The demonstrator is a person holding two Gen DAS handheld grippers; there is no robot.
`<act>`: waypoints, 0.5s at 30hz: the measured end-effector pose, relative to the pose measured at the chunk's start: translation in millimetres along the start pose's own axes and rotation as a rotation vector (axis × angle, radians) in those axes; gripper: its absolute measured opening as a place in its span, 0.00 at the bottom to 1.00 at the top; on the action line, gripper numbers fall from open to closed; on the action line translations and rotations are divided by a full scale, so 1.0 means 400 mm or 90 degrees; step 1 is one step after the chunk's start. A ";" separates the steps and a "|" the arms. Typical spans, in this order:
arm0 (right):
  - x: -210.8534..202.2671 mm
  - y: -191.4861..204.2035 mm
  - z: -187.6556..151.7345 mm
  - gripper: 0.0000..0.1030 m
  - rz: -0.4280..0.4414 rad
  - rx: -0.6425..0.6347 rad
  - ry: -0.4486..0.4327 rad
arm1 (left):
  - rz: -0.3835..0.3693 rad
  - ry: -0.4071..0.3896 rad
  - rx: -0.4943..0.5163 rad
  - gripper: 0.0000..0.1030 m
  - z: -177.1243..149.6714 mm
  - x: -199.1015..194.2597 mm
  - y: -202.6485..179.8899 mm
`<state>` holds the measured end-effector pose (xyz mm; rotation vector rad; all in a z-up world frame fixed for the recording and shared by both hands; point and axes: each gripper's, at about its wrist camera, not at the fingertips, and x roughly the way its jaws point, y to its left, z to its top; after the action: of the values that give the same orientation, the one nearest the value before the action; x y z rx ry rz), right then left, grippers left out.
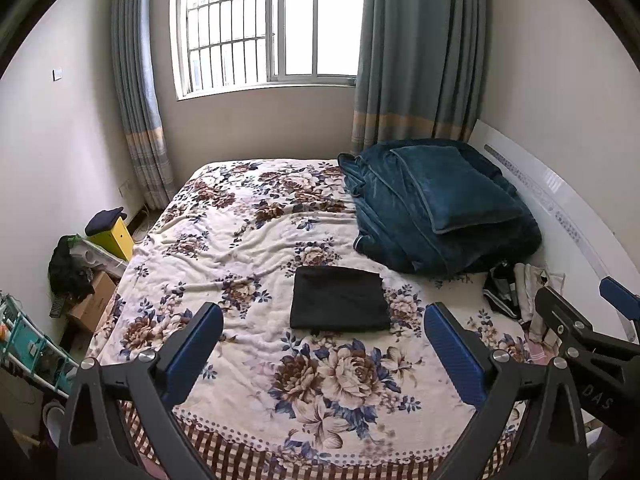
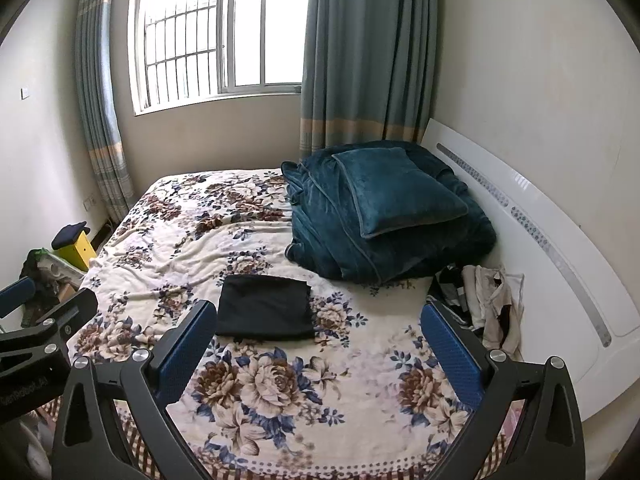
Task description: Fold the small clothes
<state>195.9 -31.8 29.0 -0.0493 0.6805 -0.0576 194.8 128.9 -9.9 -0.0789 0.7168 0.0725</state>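
Already folded flat, a black garment (image 1: 339,299) lies mid-bed (image 1: 224,240), while both tools, left tool (image 1: 322,354) and right tool (image 2: 316,354), hang wide open and empty, and unfolded clothes (image 2: 480,300) wait by the headboard.

A folded black garment (image 2: 266,307) lies flat on a floral bedspread (image 2: 280,380), beyond the wide-open right hand-held gripper (image 2: 320,332); unfolded clothes (image 2: 486,300) lie heaped nearby.

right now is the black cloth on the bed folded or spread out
Folded. The black cloth lies as a neat flat rectangle with straight edges on the floral bedspread, clear of both open grippers.
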 end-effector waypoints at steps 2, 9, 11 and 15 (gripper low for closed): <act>0.000 0.001 -0.001 1.00 -0.002 0.001 -0.001 | 0.002 0.000 -0.003 1.00 -0.001 -0.003 0.001; -0.001 0.005 -0.003 1.00 -0.003 0.002 -0.001 | 0.005 0.000 -0.002 1.00 -0.003 -0.004 0.002; -0.002 0.005 -0.003 1.00 -0.002 0.001 -0.001 | 0.003 0.000 -0.004 1.00 -0.003 -0.005 0.004; -0.001 0.004 -0.004 1.00 -0.003 0.001 0.000 | 0.007 0.004 -0.009 1.00 -0.005 -0.007 0.001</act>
<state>194.9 -30.2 27.9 -0.0488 0.6796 -0.0620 191.4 129.0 -9.4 -0.0884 0.7236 0.0882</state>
